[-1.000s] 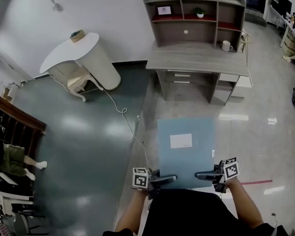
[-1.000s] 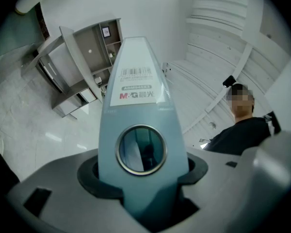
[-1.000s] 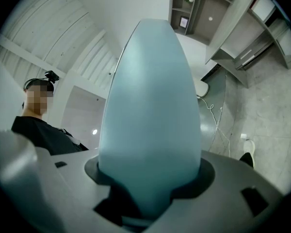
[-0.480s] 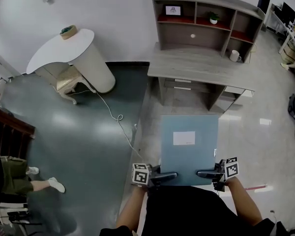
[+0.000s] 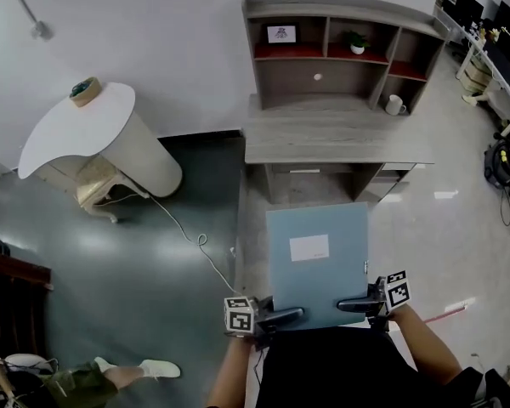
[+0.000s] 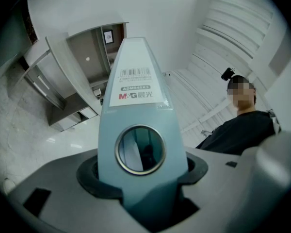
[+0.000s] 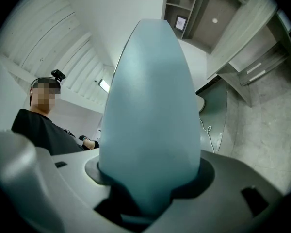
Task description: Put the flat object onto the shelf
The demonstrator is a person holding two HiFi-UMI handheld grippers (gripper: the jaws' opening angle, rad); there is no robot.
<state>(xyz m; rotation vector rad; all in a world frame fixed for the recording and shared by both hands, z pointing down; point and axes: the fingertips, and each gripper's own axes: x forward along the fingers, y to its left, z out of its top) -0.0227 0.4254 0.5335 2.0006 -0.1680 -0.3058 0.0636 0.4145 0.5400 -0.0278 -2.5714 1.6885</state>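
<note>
Carry step in hand.
- Gripping blue file box with both tools: left gripper clamped on near left edge at spine, right gripper clamped on near right edge.
- Held flat, close to body, above floor, well short of desk.
- Shelf far ahead, not yet reached.
- Next, by judgement: walk closer, lift box above desk, slide into free compartment, clear of plant.
</note>
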